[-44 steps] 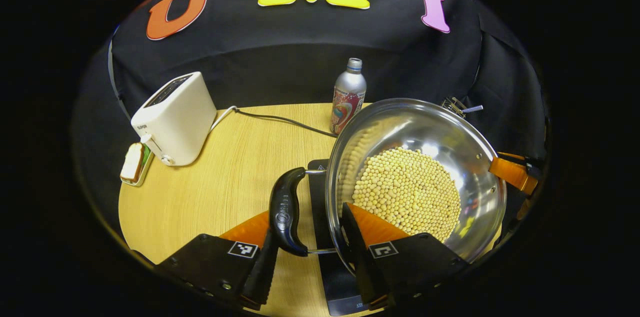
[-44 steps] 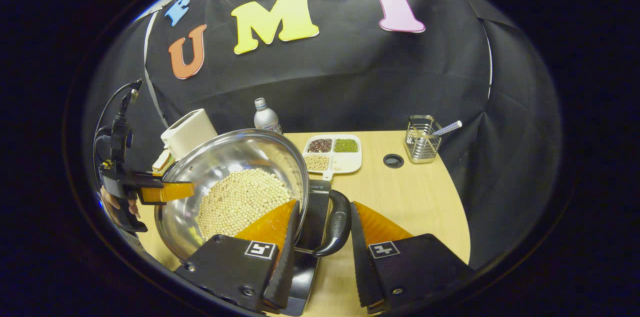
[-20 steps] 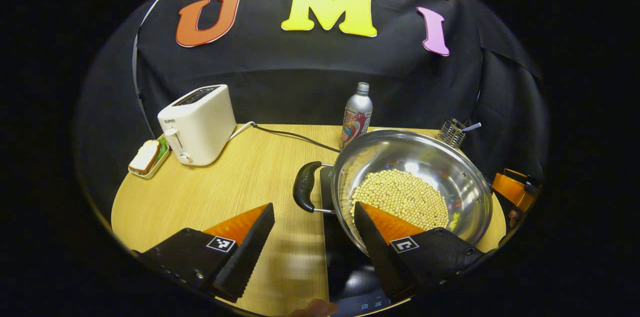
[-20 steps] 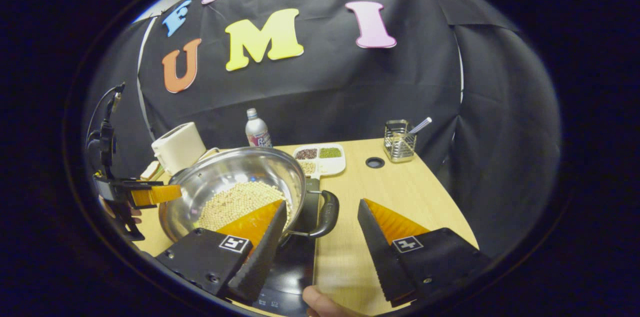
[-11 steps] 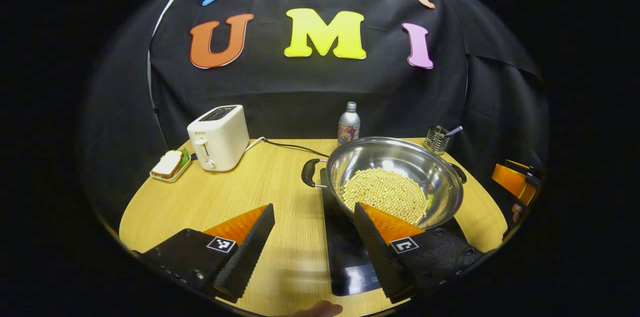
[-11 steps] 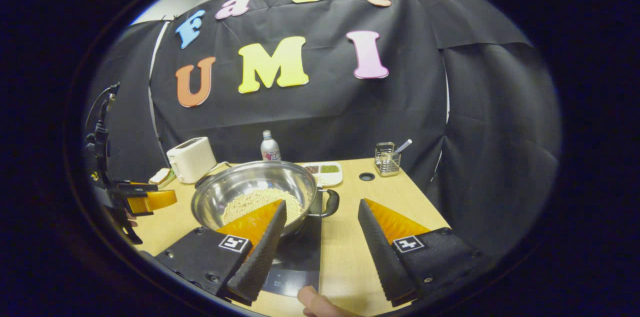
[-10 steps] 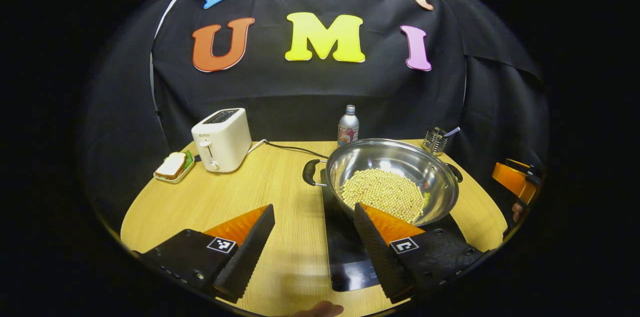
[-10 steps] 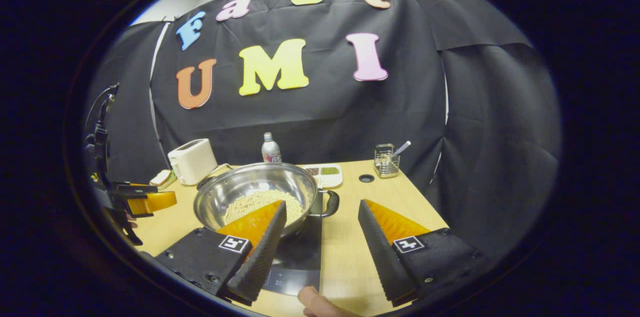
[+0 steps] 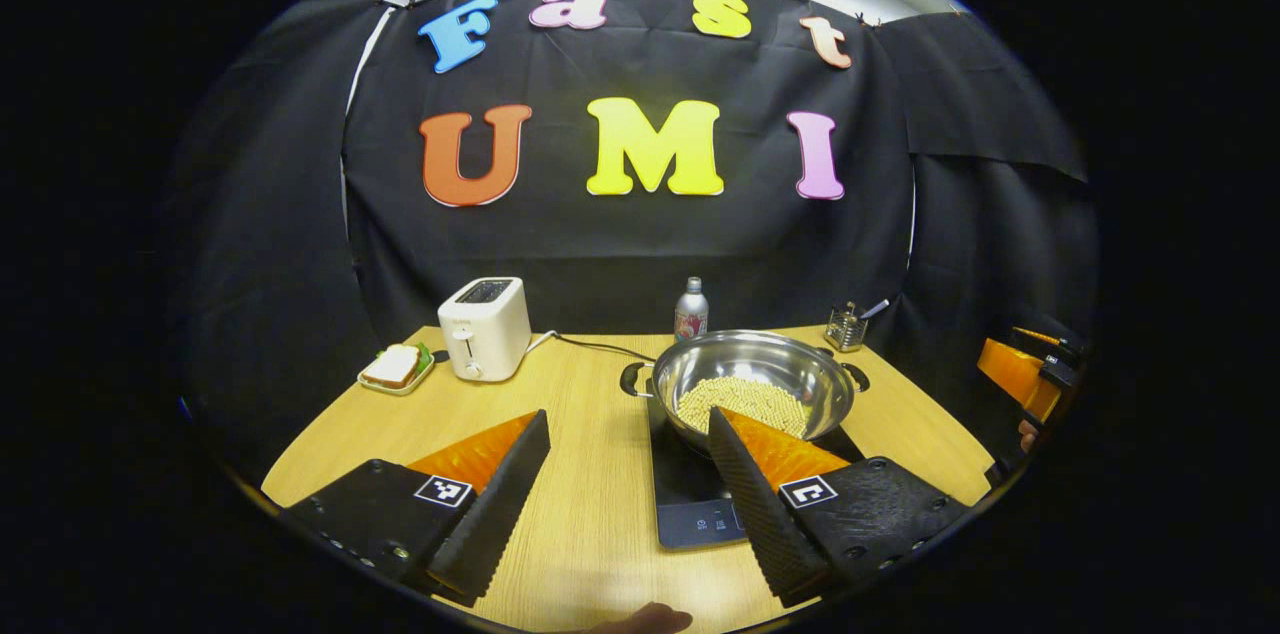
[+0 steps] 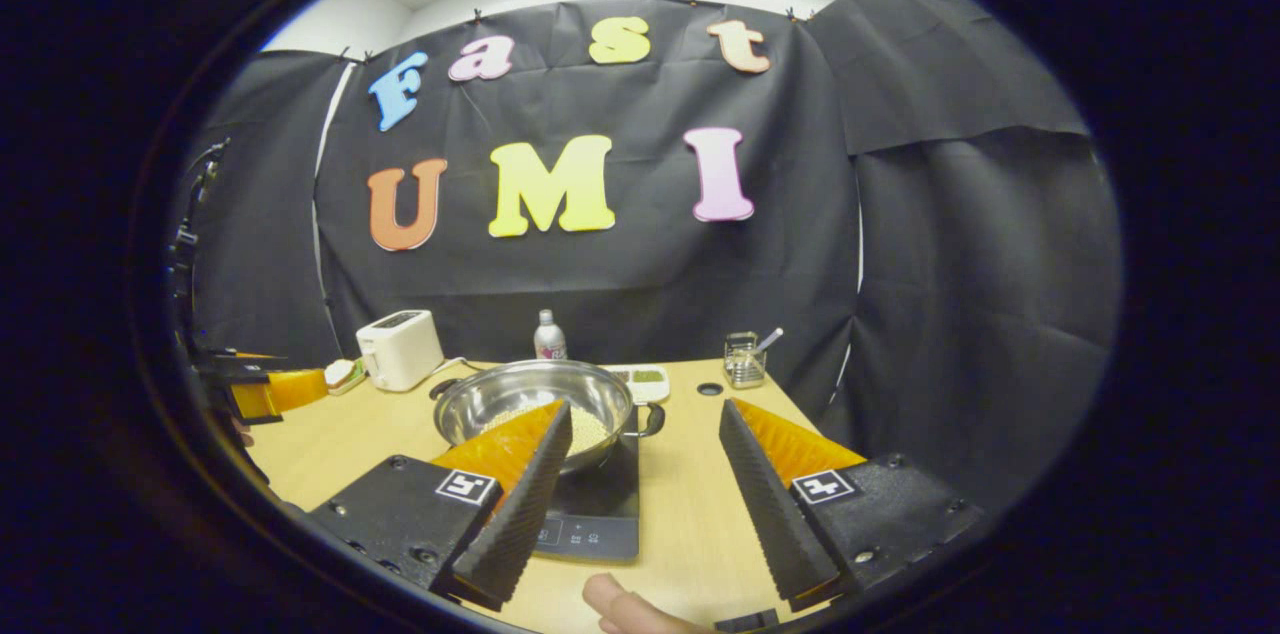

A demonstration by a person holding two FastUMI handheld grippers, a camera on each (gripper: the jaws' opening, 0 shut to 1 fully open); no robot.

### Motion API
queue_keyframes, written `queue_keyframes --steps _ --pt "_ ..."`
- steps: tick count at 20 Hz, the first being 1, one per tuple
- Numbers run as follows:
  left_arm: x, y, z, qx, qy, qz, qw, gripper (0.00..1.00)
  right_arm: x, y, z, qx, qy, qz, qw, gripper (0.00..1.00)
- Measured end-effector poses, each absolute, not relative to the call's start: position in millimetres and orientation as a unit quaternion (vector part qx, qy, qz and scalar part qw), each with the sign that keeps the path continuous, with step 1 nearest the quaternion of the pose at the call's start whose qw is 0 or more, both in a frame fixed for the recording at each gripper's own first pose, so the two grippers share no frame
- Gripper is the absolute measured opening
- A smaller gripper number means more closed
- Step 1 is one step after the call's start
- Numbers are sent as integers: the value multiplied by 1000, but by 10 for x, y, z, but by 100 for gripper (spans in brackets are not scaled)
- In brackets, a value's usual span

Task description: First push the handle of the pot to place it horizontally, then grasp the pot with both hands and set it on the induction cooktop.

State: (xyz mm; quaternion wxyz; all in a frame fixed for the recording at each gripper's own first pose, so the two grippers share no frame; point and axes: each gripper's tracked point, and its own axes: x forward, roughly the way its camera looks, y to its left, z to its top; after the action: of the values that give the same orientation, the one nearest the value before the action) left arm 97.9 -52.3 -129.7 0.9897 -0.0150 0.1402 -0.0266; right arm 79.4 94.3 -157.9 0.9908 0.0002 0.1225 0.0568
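Observation:
The steel pot (image 9: 765, 357), holding pale soybeans (image 9: 745, 400), stands on the black induction cooktop (image 9: 690, 499) at the table's centre right. Its two black handles (image 9: 630, 379) stick out level to either side. My left gripper (image 9: 628, 414) is open and hangs well back over the table's near edge, apart from the pot. From the right gripper view the pot (image 10: 500, 392) sits on the cooktop (image 10: 598, 519), and my right gripper (image 10: 646, 405) is open and also drawn back. Each gripper shows at the other view's edge: the right gripper (image 9: 1015, 372) and the left gripper (image 10: 262, 392).
A white toaster (image 9: 487, 327) with its cord, a sandwich dish (image 9: 395, 367) and a drink bottle (image 9: 688, 310) stand at the back. A wire utensil holder (image 9: 845, 326) and a divided bean tray (image 10: 645, 377) are behind the pot. A person's fingertip (image 10: 620, 604) pokes in at the bottom.
Both grippers have opened off the pot's handles and pulled back and up toward the near edge. The pot stays on the cooktop.

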Motion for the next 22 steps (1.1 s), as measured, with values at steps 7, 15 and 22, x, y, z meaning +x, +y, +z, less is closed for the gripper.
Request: queue_keyframes --steps 7,15,22 --pt "647 -251 -760 -10 65 13 998 95 316 900 -971 -12 63 39 997 91" --pt "-46 -184 -385 -9 -12 36 999 95 -374 680 -625 -18 9 19 1000 98" --pt "-498 -419 -290 1 -14 6 1000 95 -706 617 -367 -11 -27 12 999 98"
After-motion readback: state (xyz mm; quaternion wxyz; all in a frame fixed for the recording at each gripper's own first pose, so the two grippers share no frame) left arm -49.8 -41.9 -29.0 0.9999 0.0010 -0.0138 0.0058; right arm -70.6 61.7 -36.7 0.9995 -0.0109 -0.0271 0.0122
